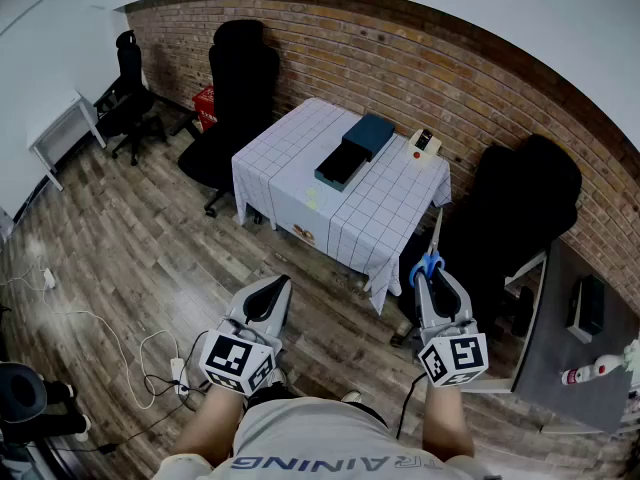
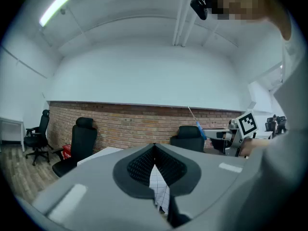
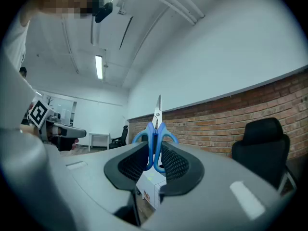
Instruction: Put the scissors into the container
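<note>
Jaws of right gripper (image 3: 154, 159) clamp scissors (image 3: 155, 129) at blue handles, blades up. Jaws of left gripper (image 2: 154, 163) closed, empty. Likely light, stiff, sharp-tipped: handle hold suits. Target container (image 1: 356, 148) upper centre.

The left claw (image 2: 154, 147) fills the lower half of the view. Its two grey jaws meet at their tips with nothing between them, and a slice of the white gridded cloth (image 2: 160, 189) on the table (image 2: 102, 153) shows through the narrow gap lower down. Behind runs a brick wall (image 2: 134, 124), with one black chair (image 2: 82, 139) just left of the table, a second chair (image 2: 187, 138) to its right and a third chair (image 2: 36, 136) far to the left. At the right edge the right claw (image 2: 209, 133), under its marker cube (image 2: 248, 123), grips the blue-handled scissors (image 2: 198, 126), whose blades slant up and leftward.
</note>
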Available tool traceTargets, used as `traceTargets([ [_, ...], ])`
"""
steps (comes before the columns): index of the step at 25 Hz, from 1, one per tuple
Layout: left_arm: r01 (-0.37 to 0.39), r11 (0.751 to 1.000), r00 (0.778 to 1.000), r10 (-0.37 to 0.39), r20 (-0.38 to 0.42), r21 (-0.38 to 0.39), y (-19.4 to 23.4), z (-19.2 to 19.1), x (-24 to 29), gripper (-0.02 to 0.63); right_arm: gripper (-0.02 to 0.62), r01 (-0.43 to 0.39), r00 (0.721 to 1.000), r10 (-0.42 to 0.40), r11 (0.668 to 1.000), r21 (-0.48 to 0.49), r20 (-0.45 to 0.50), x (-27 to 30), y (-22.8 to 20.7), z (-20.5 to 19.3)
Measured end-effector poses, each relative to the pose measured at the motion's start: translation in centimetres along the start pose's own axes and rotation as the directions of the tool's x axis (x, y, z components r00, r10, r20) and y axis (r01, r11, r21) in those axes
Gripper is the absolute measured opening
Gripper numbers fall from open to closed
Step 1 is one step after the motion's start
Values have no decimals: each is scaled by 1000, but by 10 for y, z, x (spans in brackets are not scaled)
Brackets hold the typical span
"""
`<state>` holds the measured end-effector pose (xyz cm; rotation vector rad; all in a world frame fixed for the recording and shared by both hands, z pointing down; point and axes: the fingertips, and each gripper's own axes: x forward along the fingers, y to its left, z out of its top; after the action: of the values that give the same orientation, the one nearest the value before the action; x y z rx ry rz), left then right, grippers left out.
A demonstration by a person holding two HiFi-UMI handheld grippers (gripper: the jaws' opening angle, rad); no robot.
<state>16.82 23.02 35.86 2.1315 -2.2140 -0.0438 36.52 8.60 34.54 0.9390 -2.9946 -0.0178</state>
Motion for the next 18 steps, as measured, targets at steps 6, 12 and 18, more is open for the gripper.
traceTargets([
  [6,5,1000,1000,-5,-4,-15,22,-3,-12,2,100,21,1000,-21,1000,3,-5,7,18,-3],
  [12,8,1000,1000,-8,3,-28,43,-4,-21,2,100,29,1000,-29,1000,-9,-6,18,37,-2],
  [18,20,999,1000,-20,14,-40,67,-5,-24,2,100,40,999,-40,999,-16,-5,33,55,-4],
])
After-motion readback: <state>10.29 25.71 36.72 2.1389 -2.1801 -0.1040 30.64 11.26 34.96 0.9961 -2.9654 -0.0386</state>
